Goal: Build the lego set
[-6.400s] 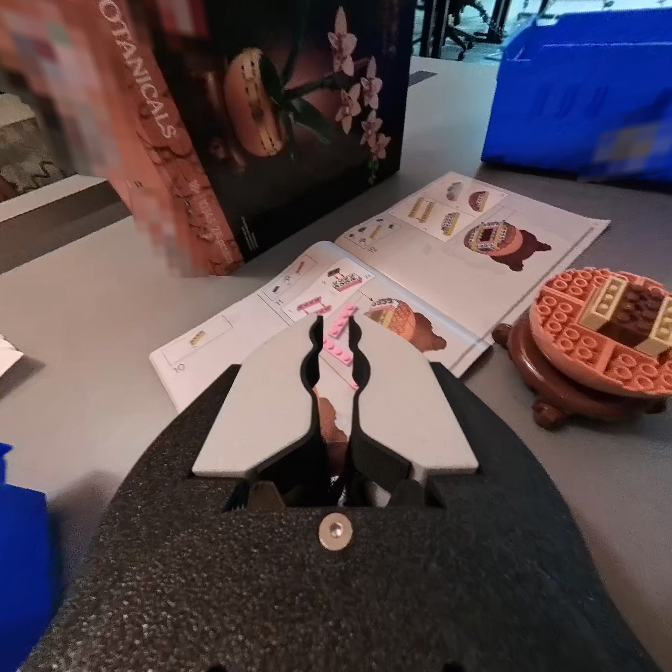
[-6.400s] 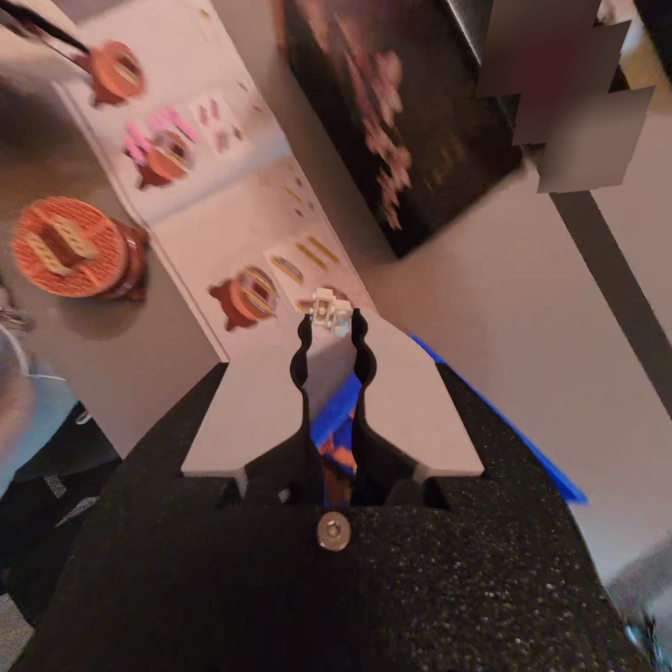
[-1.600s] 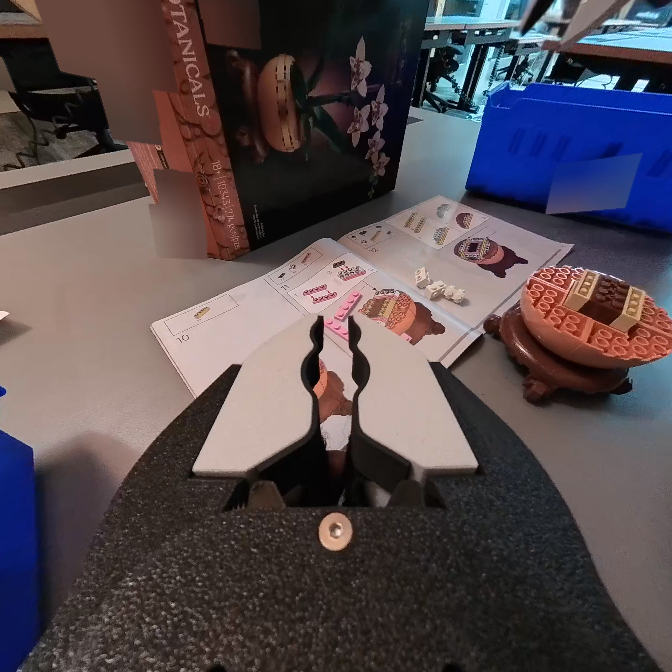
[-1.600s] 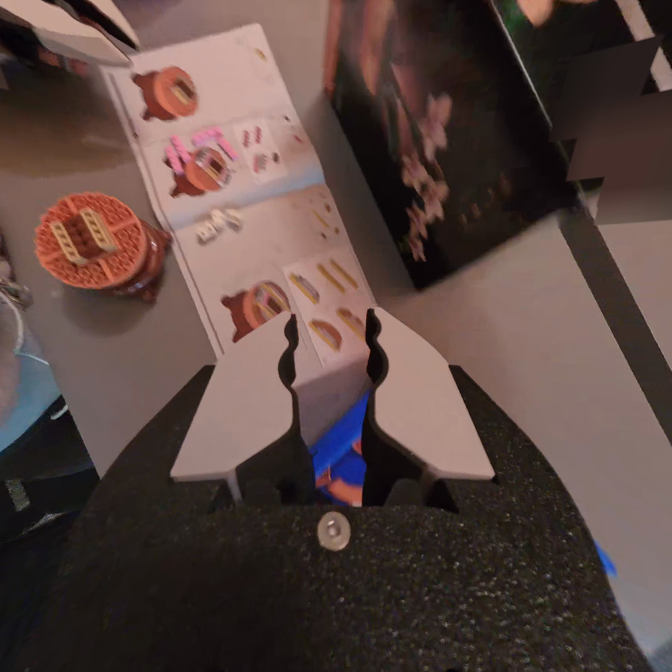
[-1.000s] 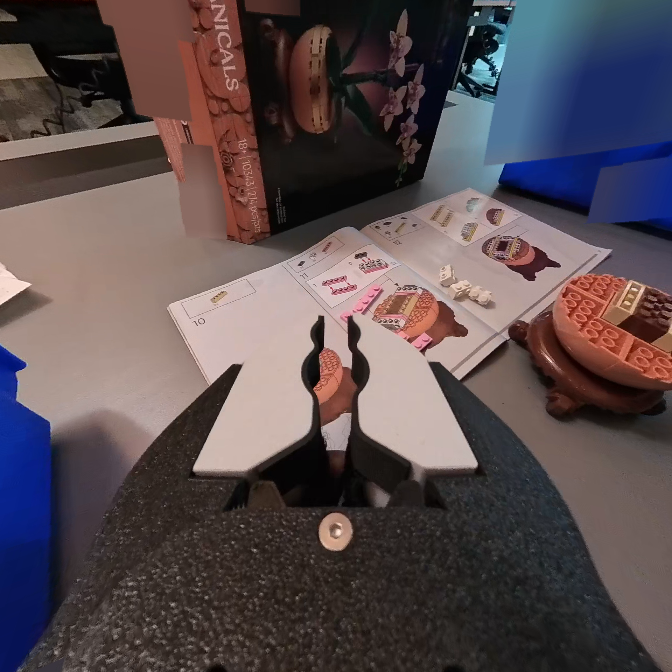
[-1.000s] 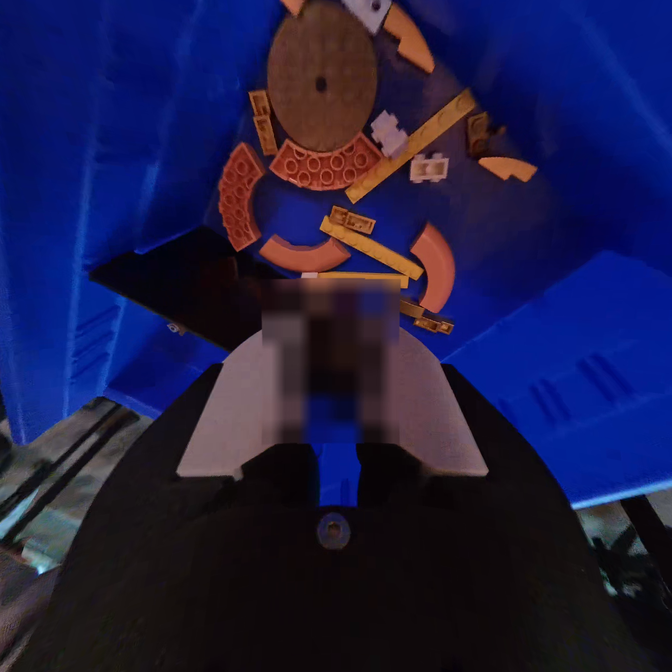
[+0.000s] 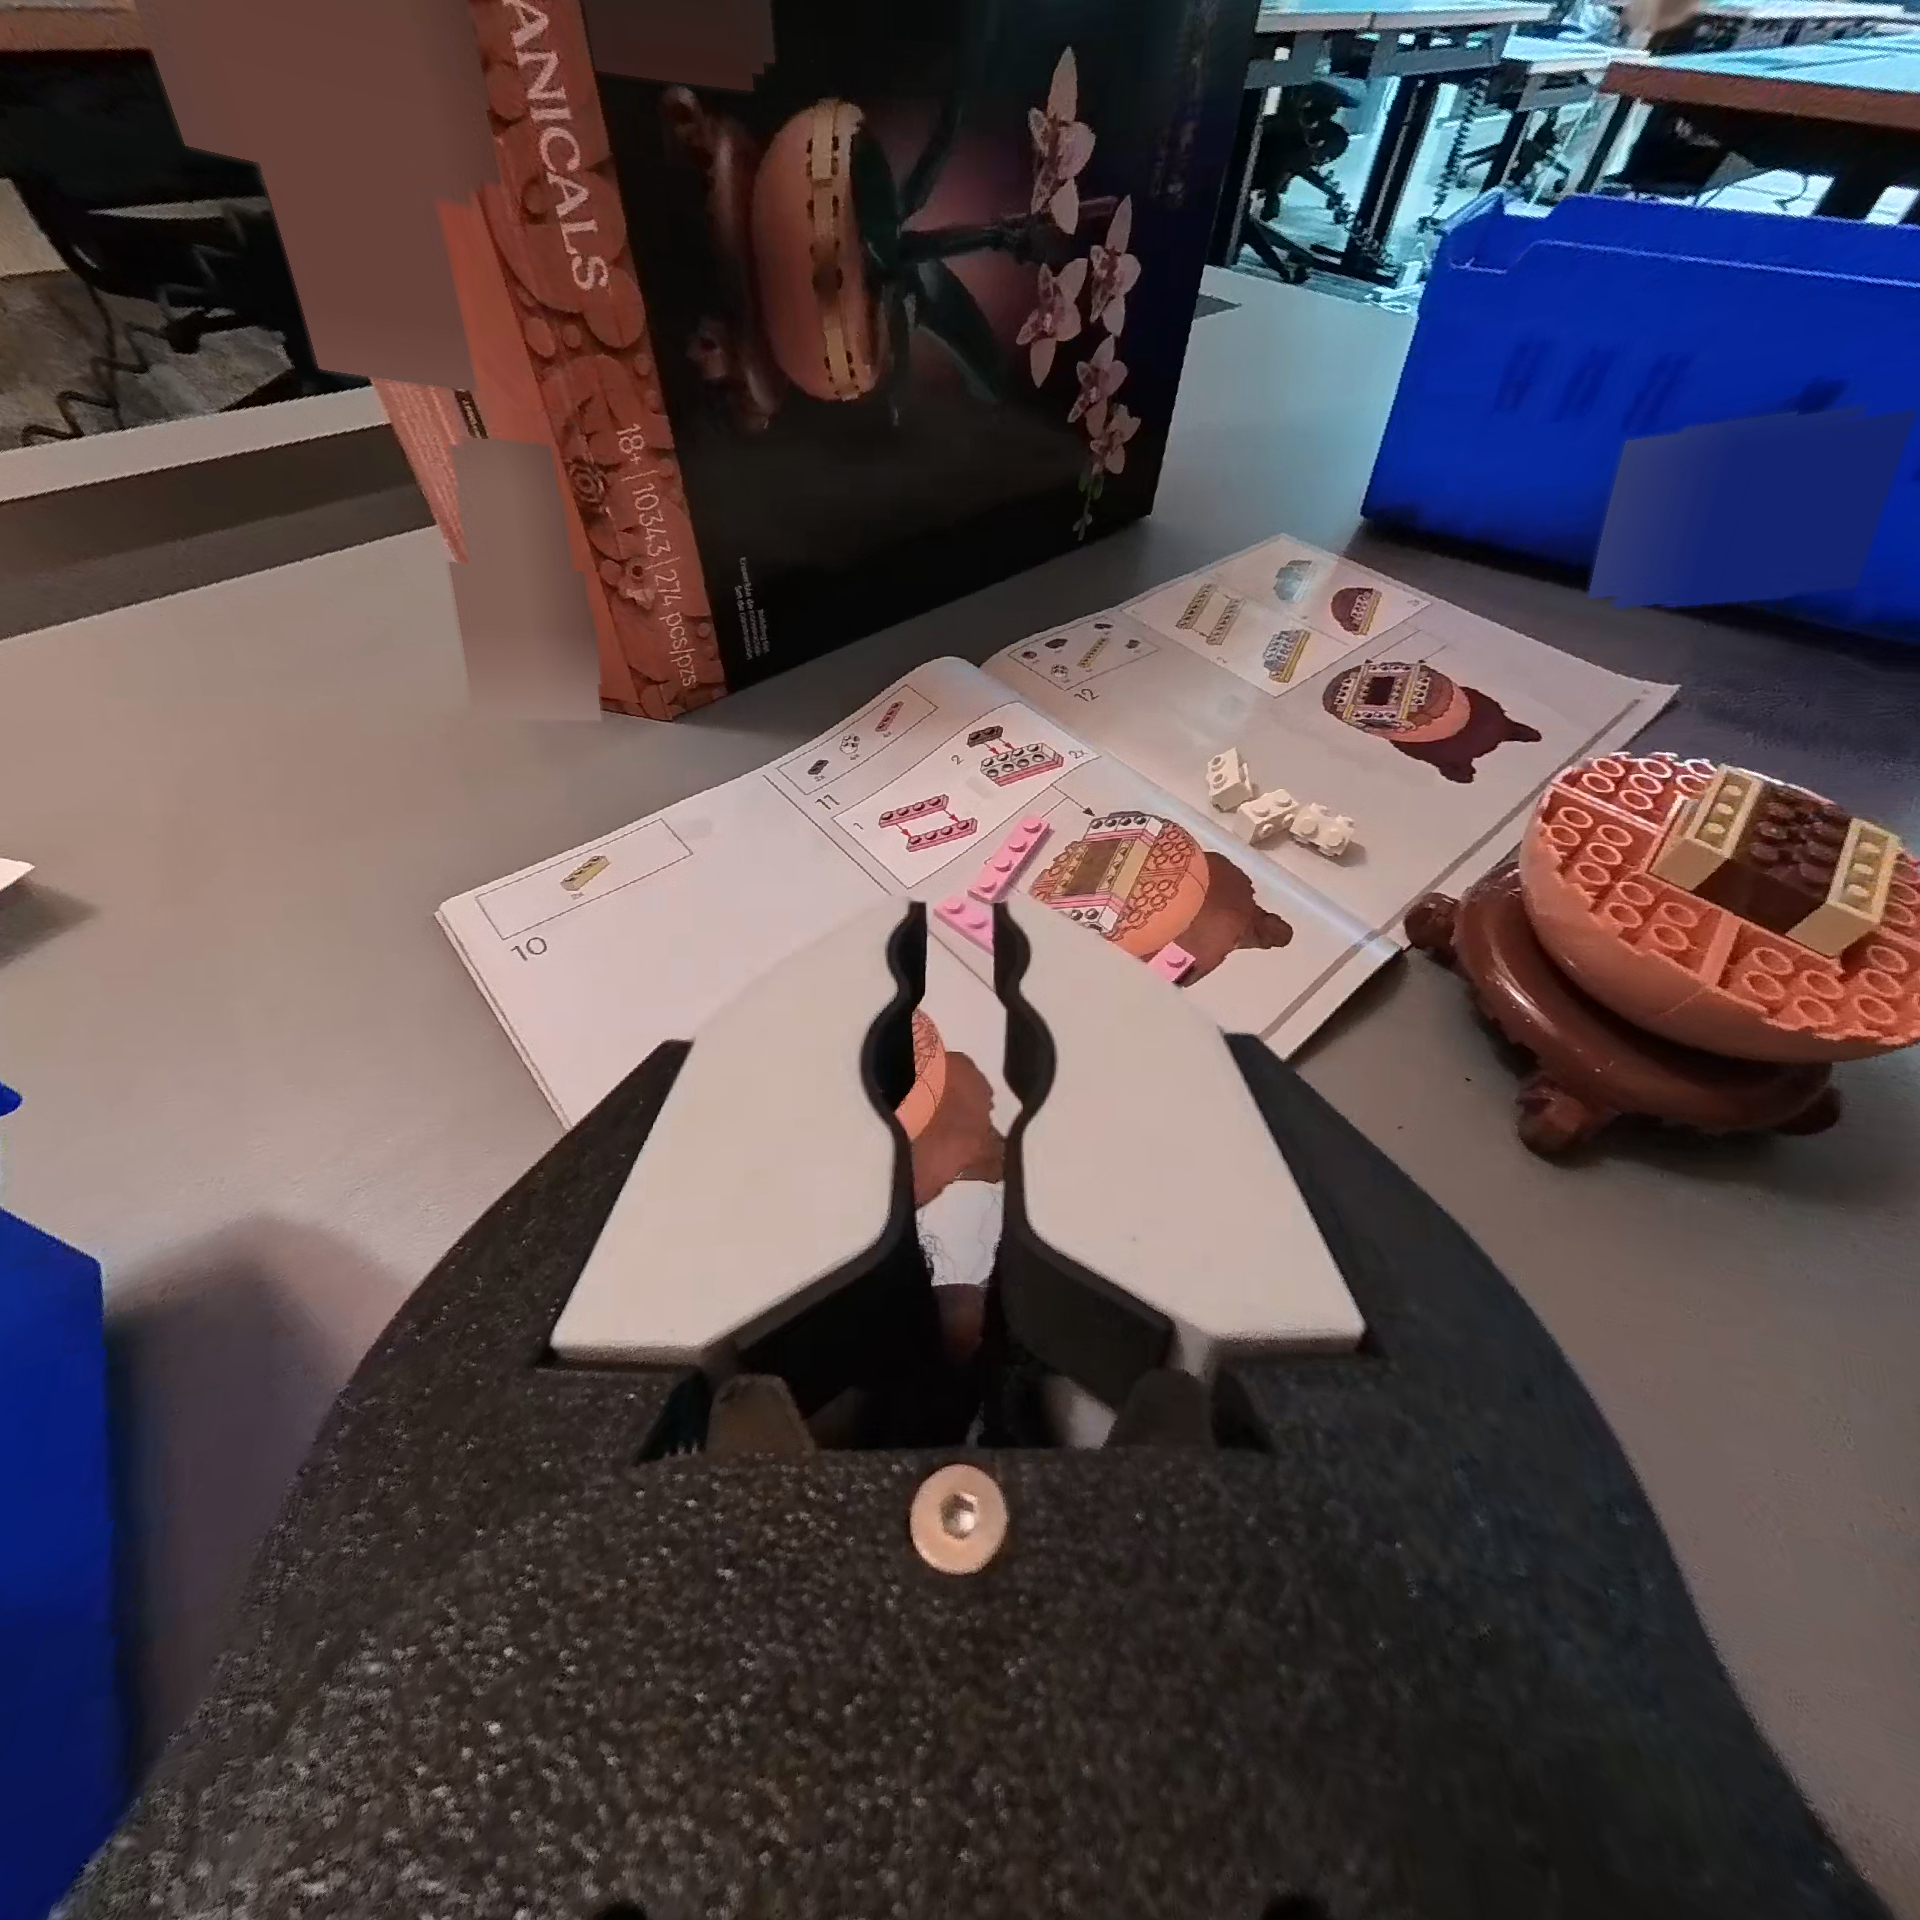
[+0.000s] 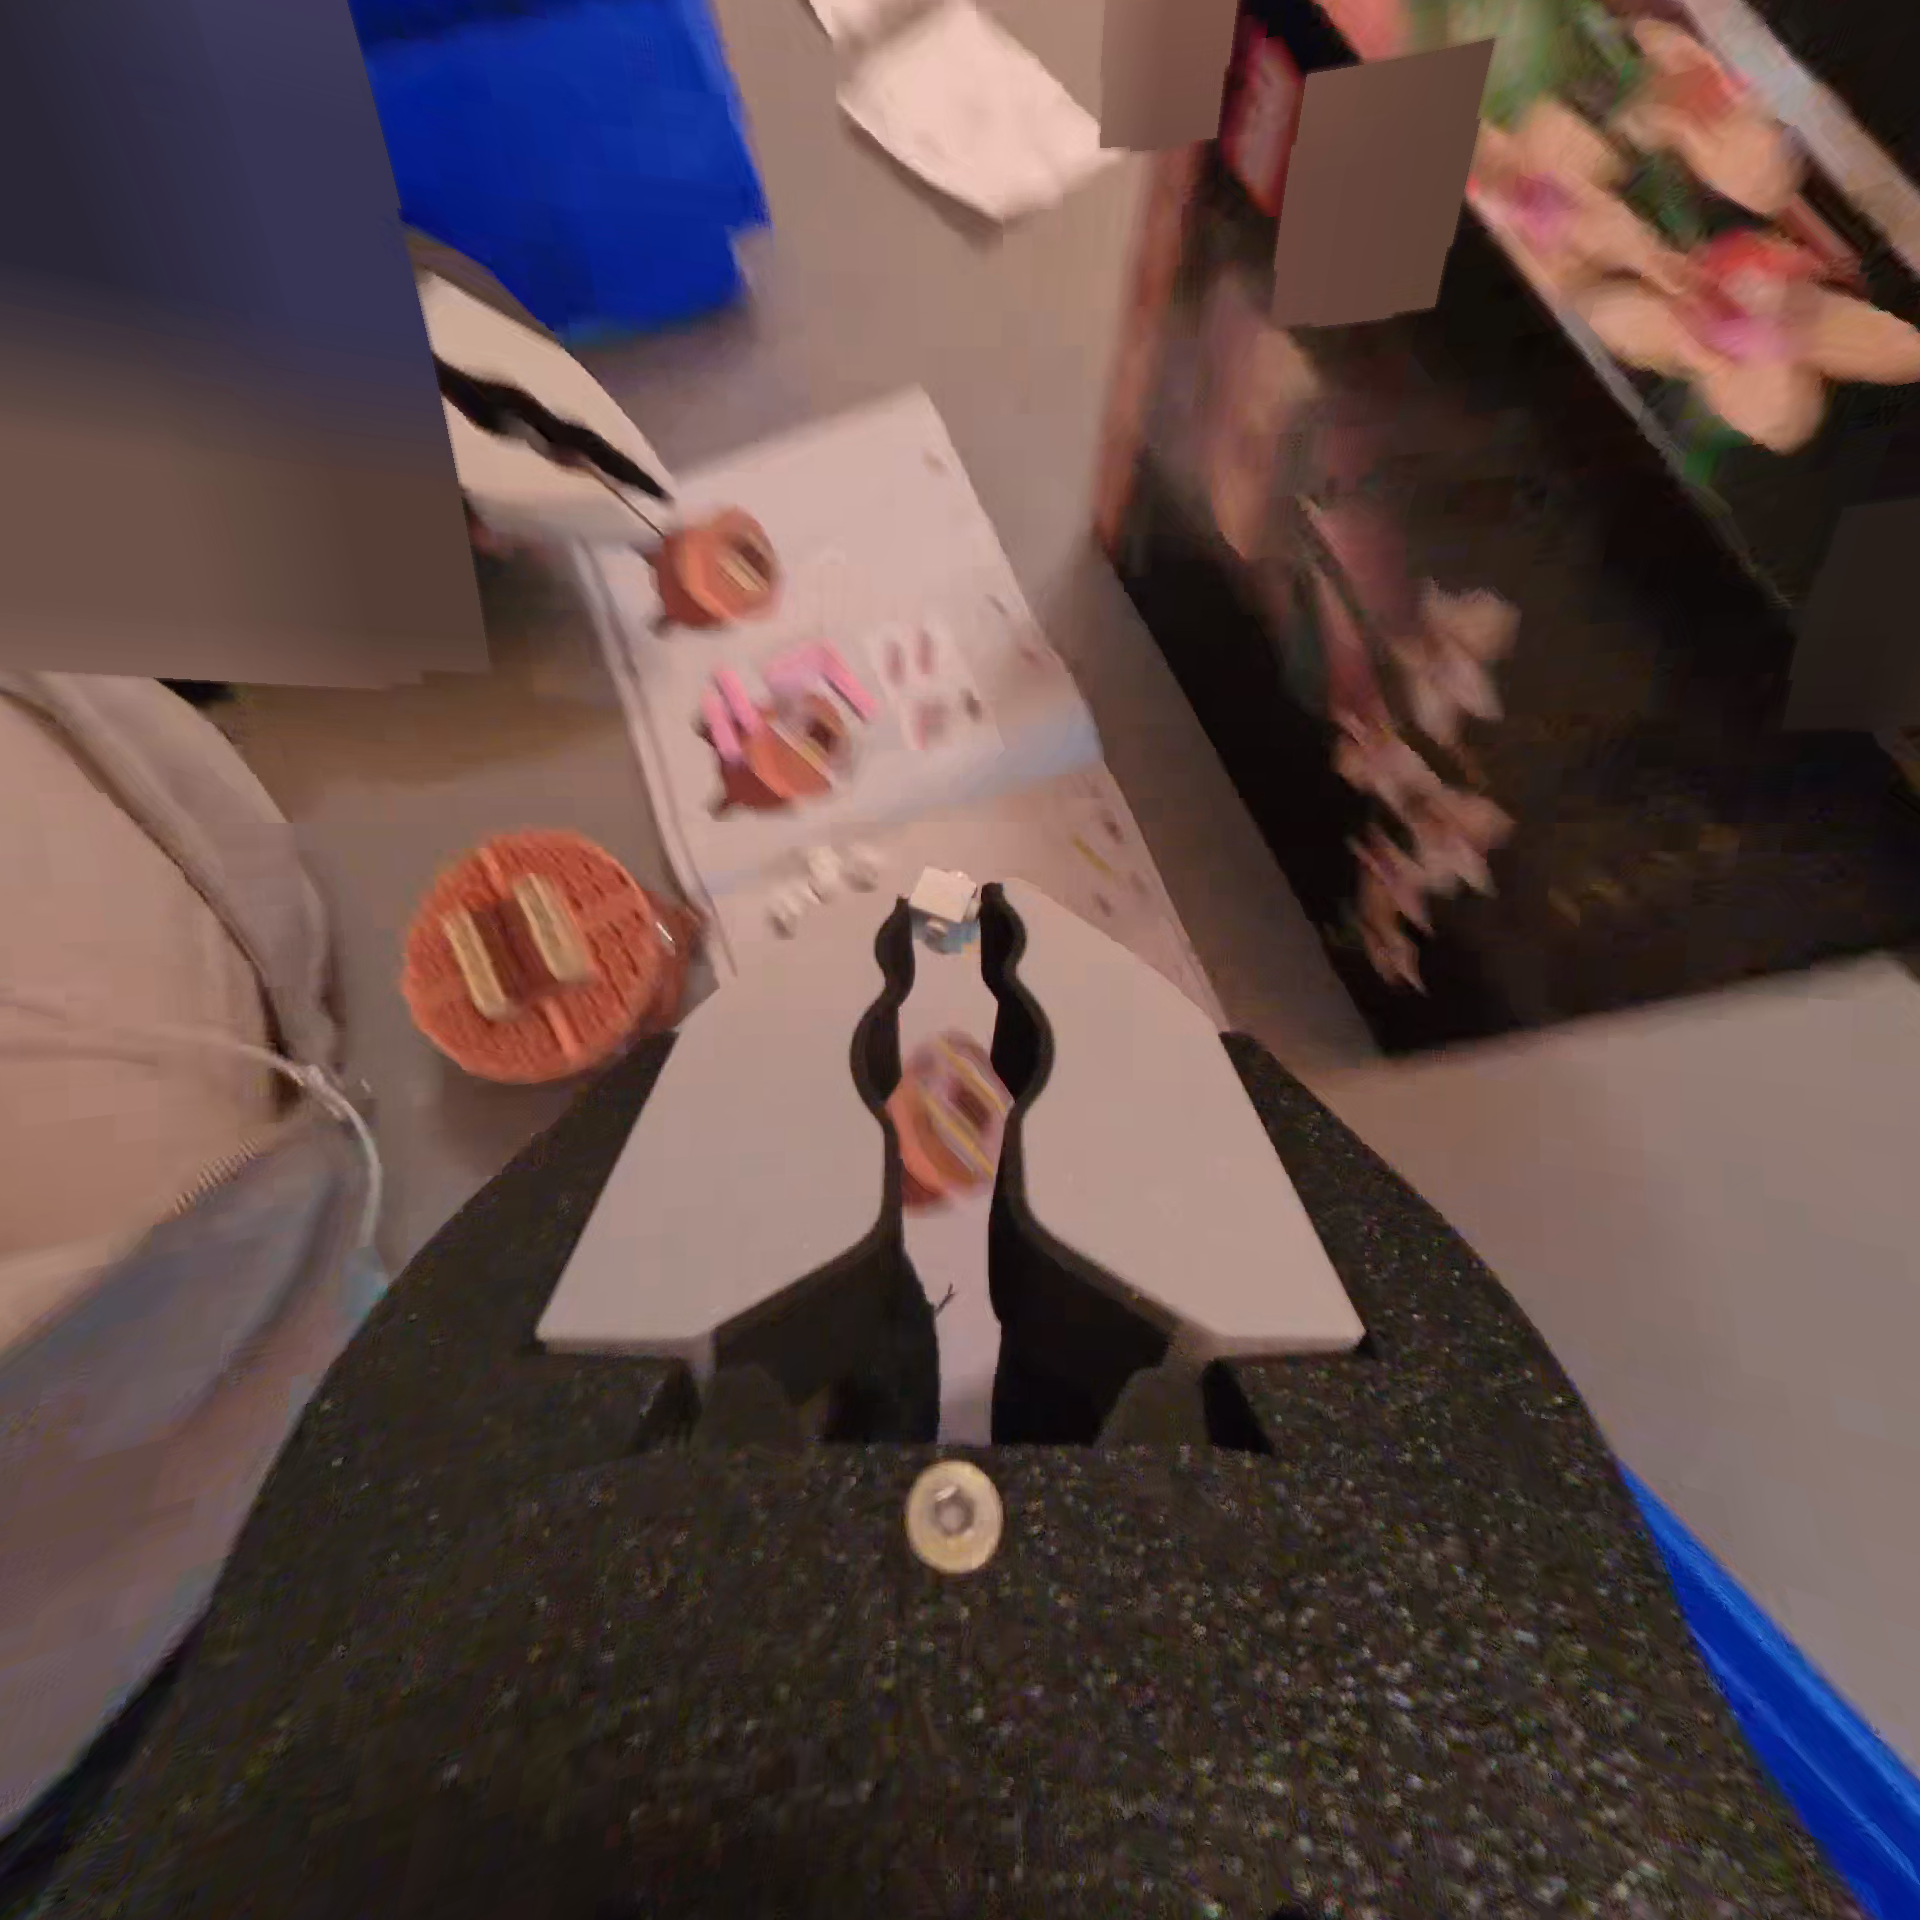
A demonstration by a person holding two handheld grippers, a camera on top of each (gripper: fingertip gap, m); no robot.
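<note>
The Lego model, an orange studded bowl with tan and brown bricks on a brown stand [image 7: 1704, 935], sits right of the open instruction booklet [image 7: 727, 894]. Three small white bricks [image 7: 1278, 816] and pink plates [image 7: 1003, 868] lie on the booklet. My left gripper [image 7: 956, 920] hovers low over the booklet's near edge, its jaws nearly together and empty. My right gripper [image 8: 943, 920] is shut on a small white brick [image 8: 943, 914], high above the table, with the booklet [image 8: 883, 582], the white bricks [image 8: 831, 873] and the model [image 8: 540, 956] below it. The right view is blurred.
The set's dark box [image 7: 831, 312] stands behind the booklet. A blue bin [image 7: 1662, 364] is at the back right and another blue bin [image 7: 42, 1558] at the near left. In the right view a person's light clothing [image 8: 125, 987] fills the left side. One gripper's finger ends stand about 25 cm off the other's.
My right gripper let go of a white brick on the booklet, went open into the blue parts bin, and is back over the table shut on another small white brick. My left gripper barely moved.
</note>
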